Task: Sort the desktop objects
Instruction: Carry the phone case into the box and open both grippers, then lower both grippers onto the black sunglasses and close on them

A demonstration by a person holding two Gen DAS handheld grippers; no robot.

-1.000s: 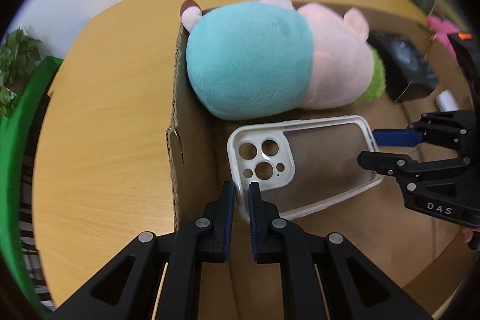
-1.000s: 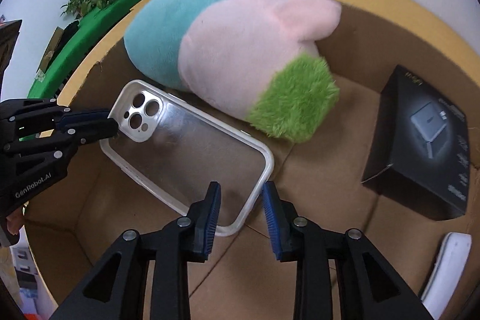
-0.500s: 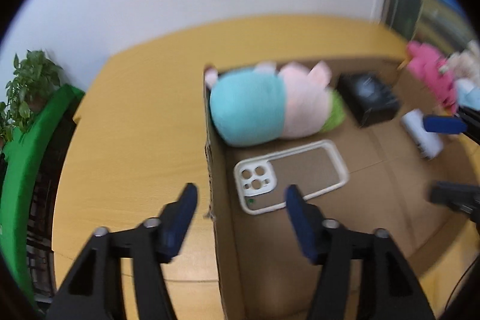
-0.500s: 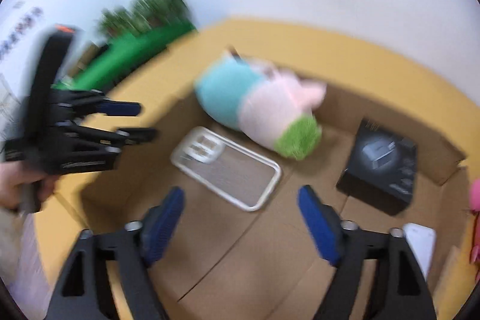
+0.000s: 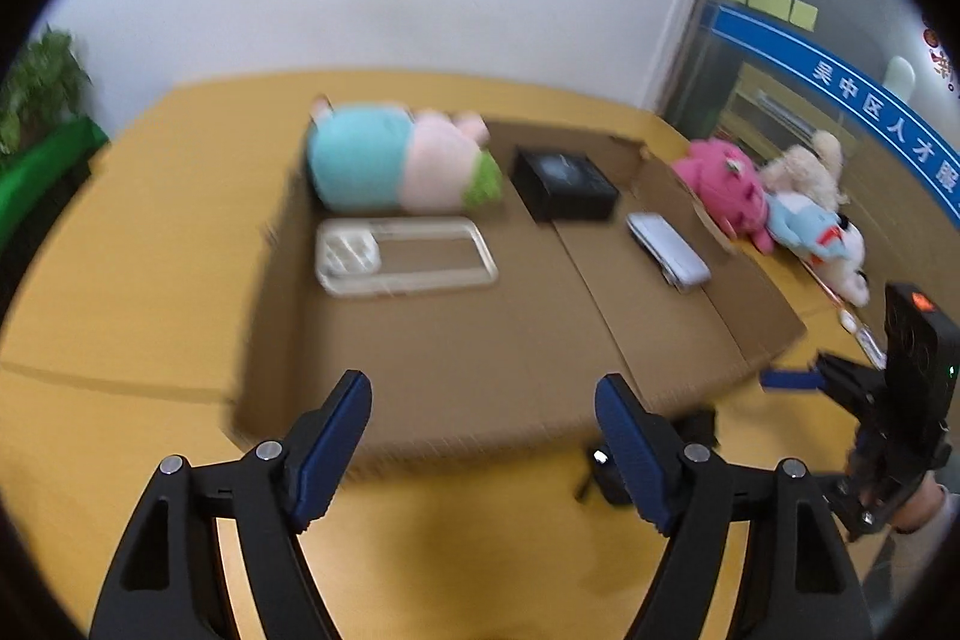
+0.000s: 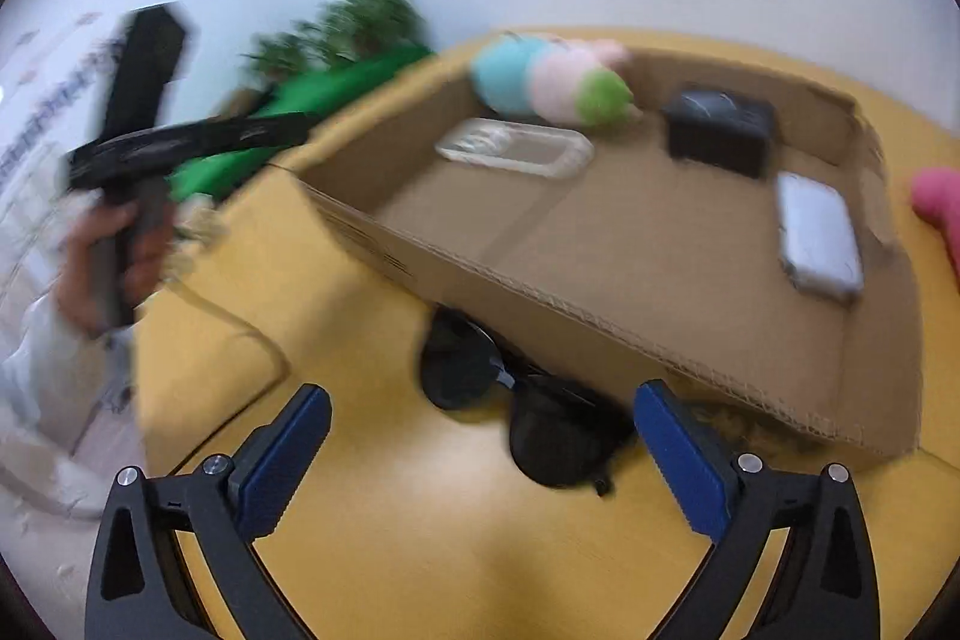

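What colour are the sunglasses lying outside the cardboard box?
Black sunglasses, clearest in the right wrist view.

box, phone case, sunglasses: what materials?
Box: corrugated cardboard, matte brown; fluting shows along the cut rim. Phone case: looks like clear plastic with a whitish rim, box floor visible through it. Sunglasses: probably glossy black plastic; blurred.

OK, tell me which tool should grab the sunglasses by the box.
Right. The right tool is open with the sunglasses lying just ahead between its fingers on the table. The left tool is open but sees only a sliver of them.
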